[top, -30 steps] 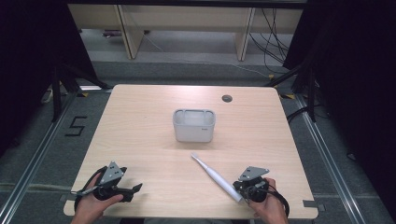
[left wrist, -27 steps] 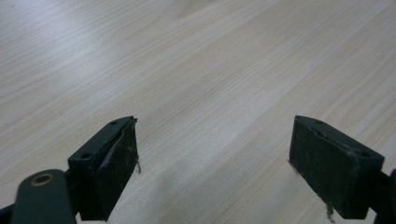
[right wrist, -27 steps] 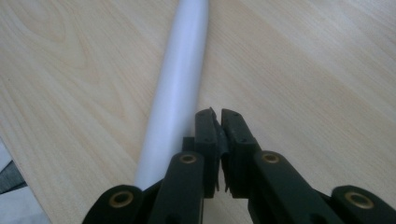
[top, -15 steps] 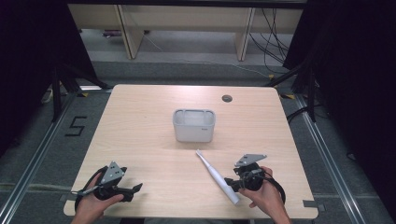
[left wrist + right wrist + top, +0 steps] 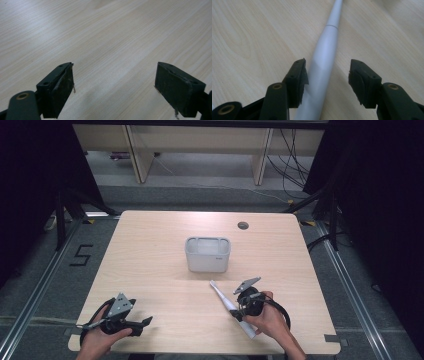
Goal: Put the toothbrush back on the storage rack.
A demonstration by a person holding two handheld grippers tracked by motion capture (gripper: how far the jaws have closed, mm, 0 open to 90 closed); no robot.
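A white electric toothbrush (image 5: 223, 297) lies slantwise on the wooden table (image 5: 150, 260), its thin head end pointing toward a white rectangular container (image 5: 207, 254). My right gripper (image 5: 237, 307) straddles the thick handle. In the right gripper view the toothbrush (image 5: 324, 50) runs between the jaws of my right gripper (image 5: 327, 65), close against the left pad, with a gap on the right. These jaws have just been opening and stand open. My left gripper (image 5: 145, 321) rests near the table's front left corner. Its jaws (image 5: 115, 75) are open over bare wood.
The container stands at the table's middle, a short way beyond the toothbrush head. A dark round cable hole (image 5: 243, 225) sits near the far edge. Metal rails run on the floor along both sides of the table.
My right hand has moved away from the table's front edge, up and left along the toothbrush. The toothbrush head has shifted slightly. My left hand has kept still.
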